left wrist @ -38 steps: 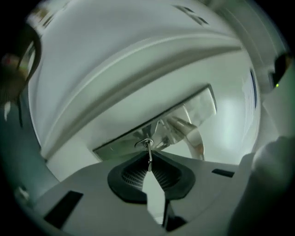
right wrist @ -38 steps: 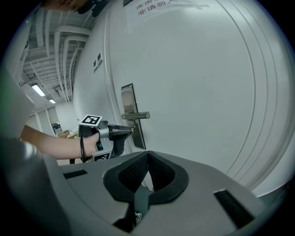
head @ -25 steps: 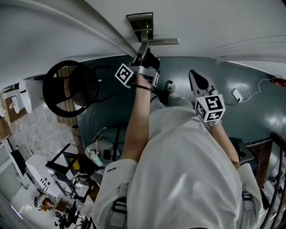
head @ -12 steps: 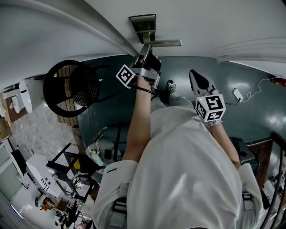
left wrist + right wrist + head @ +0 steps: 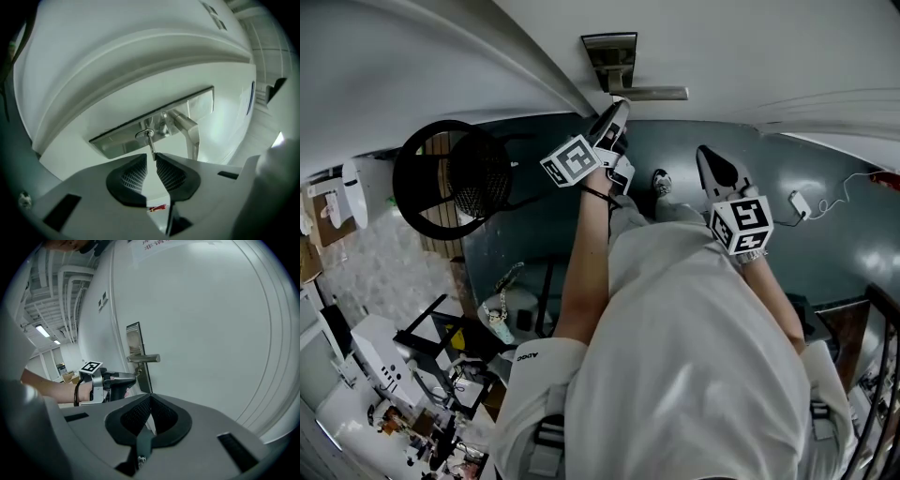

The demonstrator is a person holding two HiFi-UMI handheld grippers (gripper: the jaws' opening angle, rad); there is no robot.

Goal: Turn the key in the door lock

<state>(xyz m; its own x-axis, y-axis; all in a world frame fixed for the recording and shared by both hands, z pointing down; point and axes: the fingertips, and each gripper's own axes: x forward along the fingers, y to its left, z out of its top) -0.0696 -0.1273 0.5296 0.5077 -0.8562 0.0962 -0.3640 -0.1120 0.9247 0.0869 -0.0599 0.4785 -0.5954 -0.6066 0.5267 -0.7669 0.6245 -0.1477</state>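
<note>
- As its jaws are just now easing apart, the left gripper (image 5: 151,158) is releasing the key (image 5: 150,146), which is sitting in the door lock (image 5: 143,135), its end between them.
- Right gripper (image 5: 150,401) is waiting, clenched and empty.
- Next move is likely needing a fresh regrip.

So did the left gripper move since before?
Yes. The left gripper rolled on the spot, staying just below the door handle; its jaws have just been opening, with the key between them.
</note>
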